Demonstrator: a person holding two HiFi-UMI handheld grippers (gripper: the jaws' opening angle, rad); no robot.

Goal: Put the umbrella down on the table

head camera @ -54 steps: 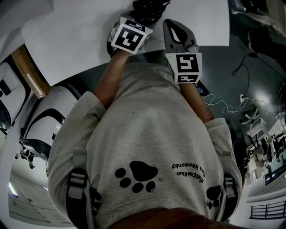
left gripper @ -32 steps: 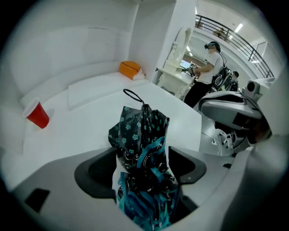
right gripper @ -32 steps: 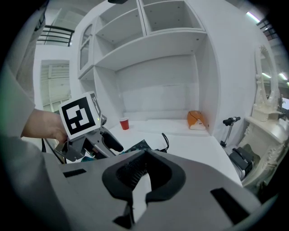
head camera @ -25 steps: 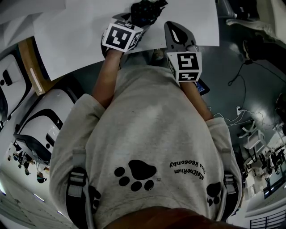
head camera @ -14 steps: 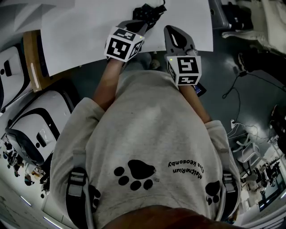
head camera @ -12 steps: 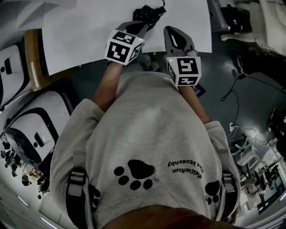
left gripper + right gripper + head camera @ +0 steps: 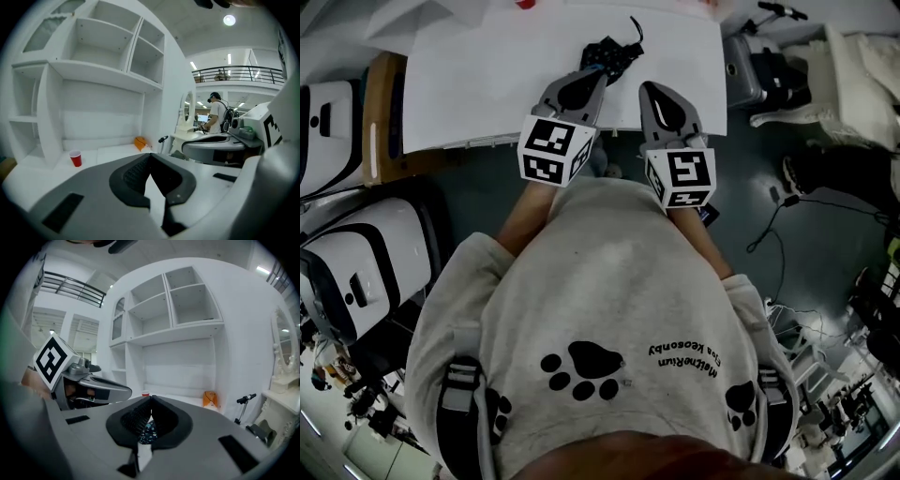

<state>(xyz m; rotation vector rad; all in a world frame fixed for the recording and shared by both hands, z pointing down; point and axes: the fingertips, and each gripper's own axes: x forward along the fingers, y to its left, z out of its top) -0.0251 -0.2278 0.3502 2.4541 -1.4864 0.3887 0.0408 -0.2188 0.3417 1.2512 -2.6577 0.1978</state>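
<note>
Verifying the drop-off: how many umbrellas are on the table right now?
1. A folded dark umbrella lies on the white table, near its front edge, just ahead of the left gripper. The table's far edge is cropped, so more could be hidden.

Grey left gripper (image 7: pixel 596 75) withdrawn from dark patterned folded umbrella (image 7: pixel 609 53); both grippers raised.
Left gripper: earlier low at the umbrella, now lifted back toward the person; jaws have just been closing and meet with nothing between them. Grey right gripper (image 7: pixel 651 91): likewise lifted. Umbrella now lies free on the white table (image 7: pixel 487 75).
</note>
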